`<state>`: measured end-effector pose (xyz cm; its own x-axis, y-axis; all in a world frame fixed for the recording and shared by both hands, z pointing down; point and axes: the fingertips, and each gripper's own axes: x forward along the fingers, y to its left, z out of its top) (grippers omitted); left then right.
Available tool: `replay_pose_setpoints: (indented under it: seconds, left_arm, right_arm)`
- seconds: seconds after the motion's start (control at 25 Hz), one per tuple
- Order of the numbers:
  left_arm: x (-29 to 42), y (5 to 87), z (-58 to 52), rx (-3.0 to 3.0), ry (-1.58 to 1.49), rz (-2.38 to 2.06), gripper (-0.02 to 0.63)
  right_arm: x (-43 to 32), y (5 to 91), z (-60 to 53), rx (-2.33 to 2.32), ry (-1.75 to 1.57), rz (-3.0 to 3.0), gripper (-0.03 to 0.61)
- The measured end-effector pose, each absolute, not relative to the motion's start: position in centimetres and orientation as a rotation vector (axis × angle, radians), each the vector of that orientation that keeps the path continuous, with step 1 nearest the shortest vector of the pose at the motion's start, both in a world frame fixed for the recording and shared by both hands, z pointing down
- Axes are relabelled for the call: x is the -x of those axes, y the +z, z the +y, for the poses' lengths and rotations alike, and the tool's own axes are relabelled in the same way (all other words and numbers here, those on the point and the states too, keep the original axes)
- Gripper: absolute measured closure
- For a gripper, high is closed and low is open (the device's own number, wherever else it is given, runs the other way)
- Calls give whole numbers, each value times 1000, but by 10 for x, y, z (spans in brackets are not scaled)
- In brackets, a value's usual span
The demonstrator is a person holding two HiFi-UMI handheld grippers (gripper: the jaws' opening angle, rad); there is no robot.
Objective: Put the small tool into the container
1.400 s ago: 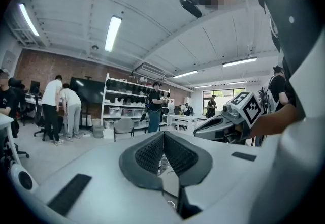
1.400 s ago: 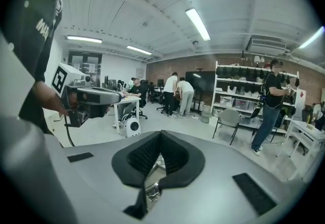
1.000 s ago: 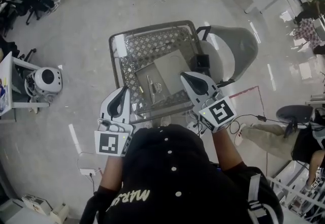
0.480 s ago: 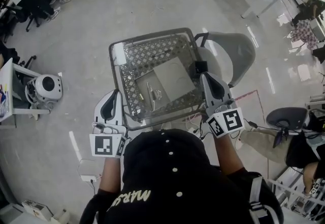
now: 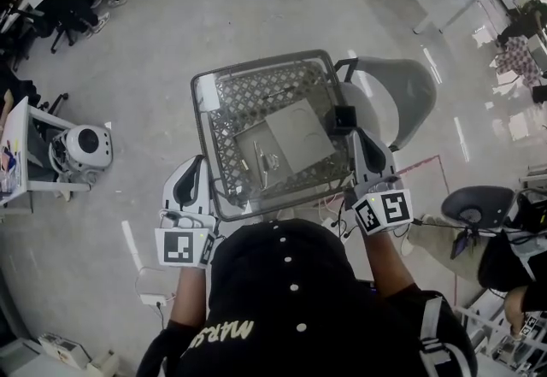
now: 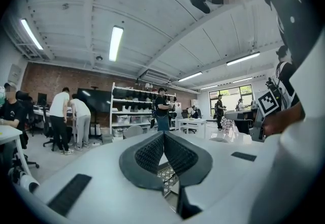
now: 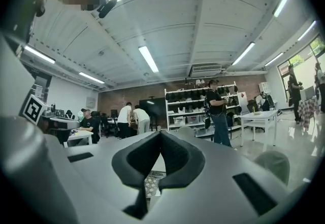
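Now my left gripper [image 5: 198, 161] and right gripper [image 5: 355, 136] sit at the square glass table's [image 5: 203, 86] near corners, jaws pressed together, empty. Small silver metal tool [image 5: 267, 163] lies mid-table on the flat grey sheet [image 5: 295, 132]; open floor all round.

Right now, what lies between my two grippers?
In the head view, the near end of the glass table, bearing a gray tray with small metal tools, separates the left gripper and right gripper.

Left gripper [image 5: 200, 163] and right gripper [image 5: 354, 136] flank a mesh table [image 5: 248, 85] — a small tool [image 5: 267, 163], perhaps tweezers, lies on its grey tray [image 5: 299, 132].
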<state>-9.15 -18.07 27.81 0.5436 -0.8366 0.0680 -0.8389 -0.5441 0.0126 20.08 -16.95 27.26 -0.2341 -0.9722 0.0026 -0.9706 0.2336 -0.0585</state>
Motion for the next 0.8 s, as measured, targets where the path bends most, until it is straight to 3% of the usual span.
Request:
replay_pose_setpoints:
  seconds: [0.8]
  left_arm:
    - [81,275,-176,-2745,83,-1457,588]
  right_arm:
    - [-181,267,-179,1889,-18,2512,568]
